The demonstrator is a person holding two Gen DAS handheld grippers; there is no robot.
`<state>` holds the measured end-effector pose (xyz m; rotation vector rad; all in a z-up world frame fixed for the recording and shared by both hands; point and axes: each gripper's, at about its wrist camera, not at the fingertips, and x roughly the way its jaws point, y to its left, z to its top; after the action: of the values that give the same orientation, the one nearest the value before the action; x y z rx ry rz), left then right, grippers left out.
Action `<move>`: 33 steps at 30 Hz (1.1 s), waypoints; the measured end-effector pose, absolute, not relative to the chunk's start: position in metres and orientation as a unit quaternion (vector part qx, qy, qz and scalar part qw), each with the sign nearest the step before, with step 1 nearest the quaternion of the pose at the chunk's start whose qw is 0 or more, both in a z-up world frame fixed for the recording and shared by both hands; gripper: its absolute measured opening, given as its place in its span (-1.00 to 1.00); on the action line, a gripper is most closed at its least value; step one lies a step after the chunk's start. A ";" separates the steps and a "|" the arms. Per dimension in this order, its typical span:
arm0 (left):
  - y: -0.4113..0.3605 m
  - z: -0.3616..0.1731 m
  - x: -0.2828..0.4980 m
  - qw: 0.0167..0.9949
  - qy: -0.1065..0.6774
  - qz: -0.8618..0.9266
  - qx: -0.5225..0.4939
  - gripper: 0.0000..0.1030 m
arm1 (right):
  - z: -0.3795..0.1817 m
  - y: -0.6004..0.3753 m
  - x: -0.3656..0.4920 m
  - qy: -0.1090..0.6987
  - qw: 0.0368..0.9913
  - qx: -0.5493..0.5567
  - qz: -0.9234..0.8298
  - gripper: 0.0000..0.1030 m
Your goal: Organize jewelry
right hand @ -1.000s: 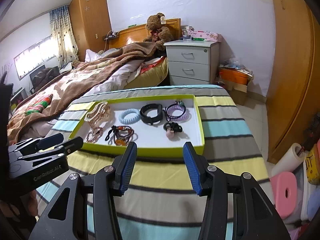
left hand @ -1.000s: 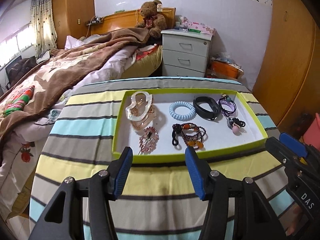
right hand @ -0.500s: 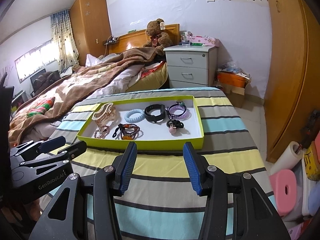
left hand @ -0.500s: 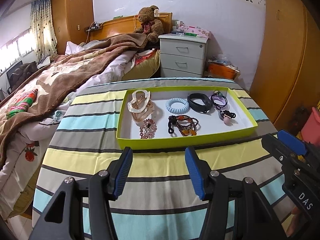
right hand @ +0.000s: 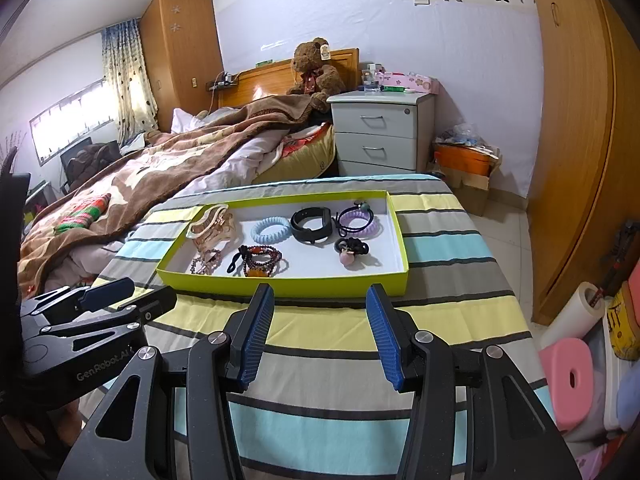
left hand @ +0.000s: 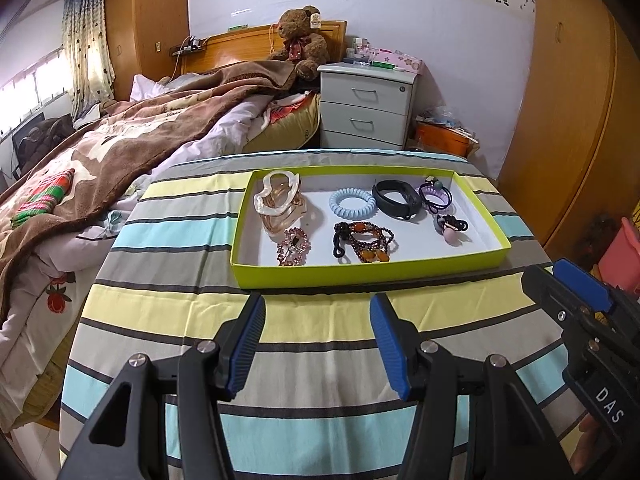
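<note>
On the striped table, the jewelry sits in the green tray [left hand: 360, 272], beyond both grippers.
Your left gripper [left hand: 318, 344] and right gripper [right hand: 320, 332] stand wide and empty; reach carelessly and the beaded bracelet [left hand: 364, 240] may snag its neighbours.

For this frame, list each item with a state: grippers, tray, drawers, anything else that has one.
Left gripper: open, empty, short of the tray.
Right gripper: open, empty.
Lime-green shallow cardboard tray: lidless, holding all the pieces.
Light-blue spiral hair tie: lying flat in tray.
Black wristband: lying in tray, looped closed.
Grey bedside drawers: shut.
</note>
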<state>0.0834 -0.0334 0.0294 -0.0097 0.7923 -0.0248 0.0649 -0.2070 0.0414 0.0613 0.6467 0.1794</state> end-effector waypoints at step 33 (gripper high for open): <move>-0.030 0.029 0.083 0.922 0.388 -0.007 -0.010 0.10 | 0.040 -0.211 0.066 0.318 0.944 0.032 0.086 -0.05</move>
<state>0.0828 -0.0301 0.0288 -0.0204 0.7964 -0.0146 0.0657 -0.2106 0.0401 0.0645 0.6482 0.1750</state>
